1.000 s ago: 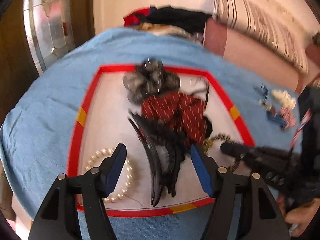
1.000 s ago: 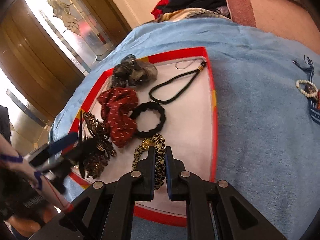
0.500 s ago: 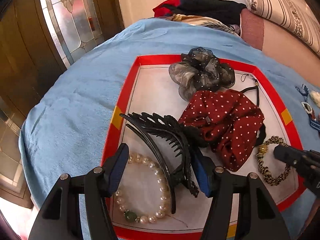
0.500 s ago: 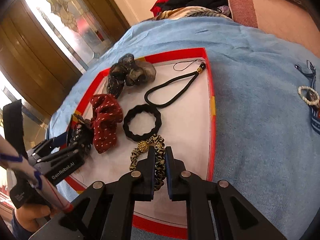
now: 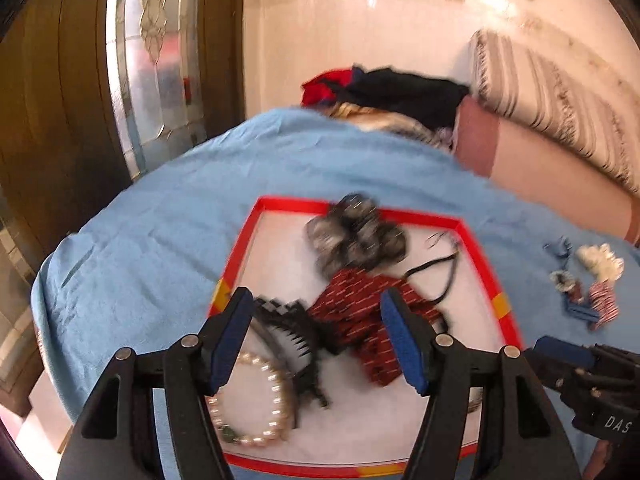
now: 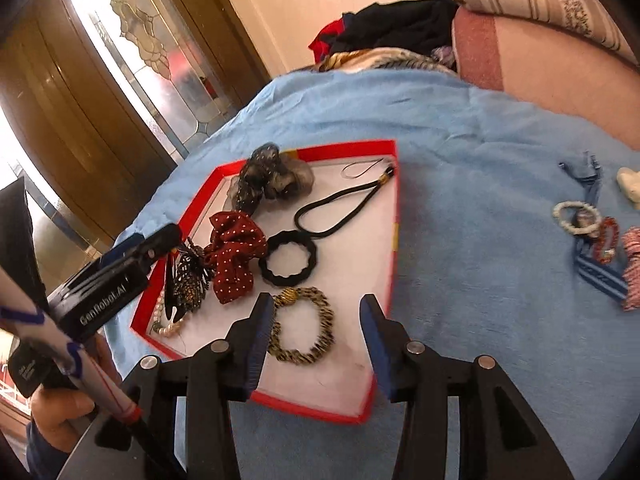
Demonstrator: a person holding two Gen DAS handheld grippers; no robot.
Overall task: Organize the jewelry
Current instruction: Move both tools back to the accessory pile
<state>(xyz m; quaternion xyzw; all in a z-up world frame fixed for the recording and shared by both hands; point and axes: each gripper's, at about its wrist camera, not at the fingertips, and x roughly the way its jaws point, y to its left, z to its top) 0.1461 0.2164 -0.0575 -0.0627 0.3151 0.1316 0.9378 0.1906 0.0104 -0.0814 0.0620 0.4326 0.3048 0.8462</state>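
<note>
My right gripper [image 6: 314,338] hangs over the red-rimmed tray [image 6: 394,248], jaws opening, gripping nothing. The leopard-print fabric bracelet [image 6: 302,330], an oval loop, lies flat between its fingers, long axis running away from me. Left gripper [image 5: 316,340] gapes, empty, above the glossy pearl bracelet [image 5: 250,400].

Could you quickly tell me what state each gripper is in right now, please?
Left gripper: open, holding nothing.
Right gripper: opening, nothing gripped; the leopard scrunchie lies loose on the tray.
</note>
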